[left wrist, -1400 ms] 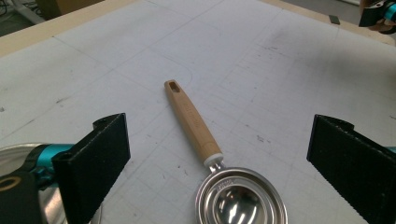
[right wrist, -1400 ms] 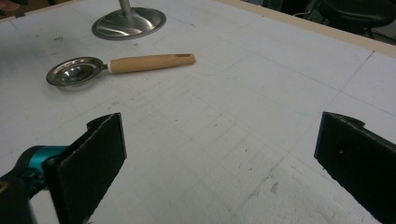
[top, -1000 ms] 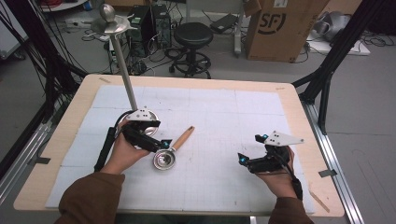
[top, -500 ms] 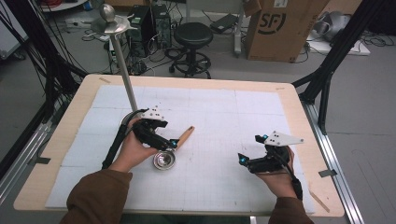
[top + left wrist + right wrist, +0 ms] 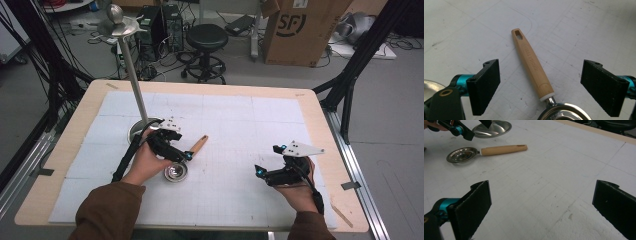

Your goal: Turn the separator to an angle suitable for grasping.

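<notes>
Left tongs (image 5: pixel 541 82) have moved right over the strainer's wooden handle (image 5: pixel 532 65), jaws narrowing but apart, not gripping. Strainer (image 5: pixel 176 172) lies mid-surface. Right tongs (image 5: pixel 544 207) idle, apart.

Pale tan wooden handle (image 5: pixel 532 65) on shiny silver metal strainer (image 5: pixel 176 172); white gridded mat (image 5: pixel 240 130); black ribbed pads (image 5: pixel 485 85), teal fittings.
</notes>
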Action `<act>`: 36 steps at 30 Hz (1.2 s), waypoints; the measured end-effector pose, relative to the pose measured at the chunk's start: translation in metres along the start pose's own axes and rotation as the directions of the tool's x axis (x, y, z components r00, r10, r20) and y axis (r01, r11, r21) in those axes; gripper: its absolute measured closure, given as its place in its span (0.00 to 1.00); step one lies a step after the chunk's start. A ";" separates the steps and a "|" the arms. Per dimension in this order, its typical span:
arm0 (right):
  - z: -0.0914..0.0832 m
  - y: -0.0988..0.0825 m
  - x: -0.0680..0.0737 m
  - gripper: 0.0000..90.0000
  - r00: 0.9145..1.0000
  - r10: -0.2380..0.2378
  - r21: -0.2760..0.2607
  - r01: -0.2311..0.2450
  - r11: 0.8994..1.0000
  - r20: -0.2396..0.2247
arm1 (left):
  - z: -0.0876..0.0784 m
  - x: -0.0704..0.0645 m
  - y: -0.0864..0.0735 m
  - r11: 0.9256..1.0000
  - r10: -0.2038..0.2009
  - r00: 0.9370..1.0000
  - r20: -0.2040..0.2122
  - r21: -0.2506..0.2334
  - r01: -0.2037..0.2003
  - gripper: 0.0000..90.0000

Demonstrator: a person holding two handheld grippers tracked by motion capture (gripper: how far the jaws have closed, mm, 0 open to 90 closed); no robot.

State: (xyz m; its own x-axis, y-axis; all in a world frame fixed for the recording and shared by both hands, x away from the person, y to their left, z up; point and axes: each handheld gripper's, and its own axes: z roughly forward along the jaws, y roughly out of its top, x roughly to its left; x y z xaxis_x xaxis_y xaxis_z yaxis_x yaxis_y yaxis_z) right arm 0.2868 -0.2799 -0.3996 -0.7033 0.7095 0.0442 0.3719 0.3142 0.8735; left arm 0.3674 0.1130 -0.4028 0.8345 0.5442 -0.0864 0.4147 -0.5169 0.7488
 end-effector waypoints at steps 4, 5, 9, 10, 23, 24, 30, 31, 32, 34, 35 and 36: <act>0.000 -0.001 -0.001 0.01 1.000 0.002 0.002 -0.002 1.000 0.003 | 0.004 0.001 -0.001 1.000 -0.003 1.000 0.000 0.021 0.003 0.21; 0.000 -0.001 -0.001 0.01 1.000 -0.005 0.005 0.005 1.000 0.005 | 0.006 0.001 -0.002 1.000 -0.007 1.000 -0.002 0.025 0.007 0.21; 0.000 -0.002 -0.002 0.01 1.000 -0.001 0.006 0.001 1.000 0.000 | 0.013 0.000 -0.005 0.998 -0.008 1.000 -0.003 0.060 0.008 0.26; 0.000 -0.002 -0.002 0.01 1.000 0.002 0.006 -0.002 1.000 -0.002 | 0.015 0.000 -0.006 0.997 -0.002 1.000 -0.001 0.075 0.002 0.28; 0.000 -0.003 -0.002 0.01 1.000 -0.003 0.009 0.004 1.000 -0.007 | 0.025 -0.002 -0.012 0.991 -0.004 1.000 -0.004 0.137 0.004 0.50; 0.000 -0.003 -0.001 0.01 1.000 -0.003 0.010 0.003 1.000 -0.006 | 0.025 -0.003 -0.013 0.990 -0.005 1.000 -0.004 0.144 0.005 0.51; 0.001 -0.003 -0.001 0.01 1.000 -0.001 0.016 0.001 1.000 -0.007 | 0.029 -0.006 -0.014 0.986 0.018 1.000 0.001 0.169 -0.018 0.61; 0.001 -0.003 -0.001 0.01 1.000 0.000 0.016 0.000 1.000 -0.006 | 0.029 -0.006 -0.014 0.986 0.018 1.000 0.001 0.169 -0.018 0.61; 0.001 -0.003 -0.001 0.01 1.000 0.001 0.017 -0.001 1.000 -0.006 | 0.030 -0.006 -0.014 0.985 0.023 1.000 0.001 0.172 -0.023 0.63; 0.001 -0.004 -0.002 0.01 1.000 0.000 0.018 0.000 1.000 -0.007 | 0.030 -0.006 -0.014 0.984 0.032 0.999 -0.002 0.173 -0.031 0.64; 0.001 -0.004 -0.002 0.01 1.000 0.000 0.018 0.000 1.000 -0.007 | 0.030 -0.007 -0.014 0.984 0.033 0.999 -0.002 0.173 -0.032 0.64; 0.002 -0.004 -0.002 0.01 1.000 -0.001 0.021 0.001 1.000 -0.007 | 0.030 -0.007 -0.014 0.984 0.035 0.999 -0.003 0.175 -0.034 0.65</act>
State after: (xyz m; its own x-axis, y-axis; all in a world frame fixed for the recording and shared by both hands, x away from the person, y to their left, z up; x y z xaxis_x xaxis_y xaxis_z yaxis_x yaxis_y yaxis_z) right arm 0.2875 -0.2811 -0.4039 -0.7079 0.7048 0.0468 0.3839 0.3283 0.8630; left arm 0.3670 0.0970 -0.4319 0.8475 0.5276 -0.0585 0.4432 -0.6426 0.6249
